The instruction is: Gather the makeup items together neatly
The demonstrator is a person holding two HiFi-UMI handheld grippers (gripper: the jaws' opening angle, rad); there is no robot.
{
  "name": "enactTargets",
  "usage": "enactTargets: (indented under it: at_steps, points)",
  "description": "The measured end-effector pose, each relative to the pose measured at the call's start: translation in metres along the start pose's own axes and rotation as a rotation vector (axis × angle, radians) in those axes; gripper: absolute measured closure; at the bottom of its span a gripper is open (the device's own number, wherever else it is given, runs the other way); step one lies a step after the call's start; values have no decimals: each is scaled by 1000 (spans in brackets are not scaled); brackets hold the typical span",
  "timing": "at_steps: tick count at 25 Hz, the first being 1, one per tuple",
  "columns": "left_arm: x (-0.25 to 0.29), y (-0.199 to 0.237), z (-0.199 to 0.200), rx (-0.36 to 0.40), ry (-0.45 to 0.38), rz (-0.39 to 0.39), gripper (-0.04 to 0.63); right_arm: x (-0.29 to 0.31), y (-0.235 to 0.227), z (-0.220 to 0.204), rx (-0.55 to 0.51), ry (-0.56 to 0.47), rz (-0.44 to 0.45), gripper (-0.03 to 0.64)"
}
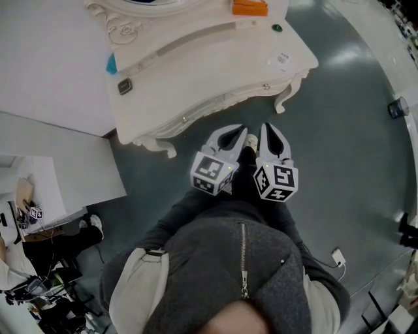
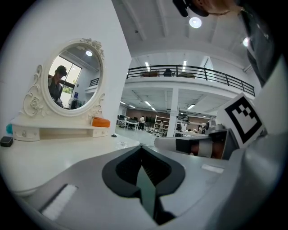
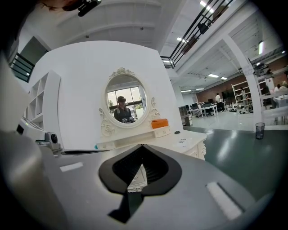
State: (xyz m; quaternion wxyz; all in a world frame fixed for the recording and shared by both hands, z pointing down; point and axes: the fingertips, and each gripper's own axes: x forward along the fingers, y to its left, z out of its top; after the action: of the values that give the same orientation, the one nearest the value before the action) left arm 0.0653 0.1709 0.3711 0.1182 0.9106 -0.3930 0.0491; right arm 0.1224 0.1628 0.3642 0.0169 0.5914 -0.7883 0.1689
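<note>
Progress: none yet, by appearance | left gripper, right gripper: fingers together, empty, side by side short of the surface | makeup items: orange box, teal piece, dark case well apart on surface | remaining: all gathering

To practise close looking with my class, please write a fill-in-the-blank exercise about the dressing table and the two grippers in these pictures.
1. The jaws of the left gripper and the right gripper are ___.
2. The box below the mirror is ___ in colour.
3. The mirror is ___ in shape.
4. The table is ___ in colour.
Missing words: shut; orange; oval; white.
</note>
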Motion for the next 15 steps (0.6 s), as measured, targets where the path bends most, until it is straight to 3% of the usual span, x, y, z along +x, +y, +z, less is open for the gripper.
enactTargets:
  at_steps: [15]
  points:
    - [95,43,18,-42,28,0,586,90,-50,30,-15,36,29,614]
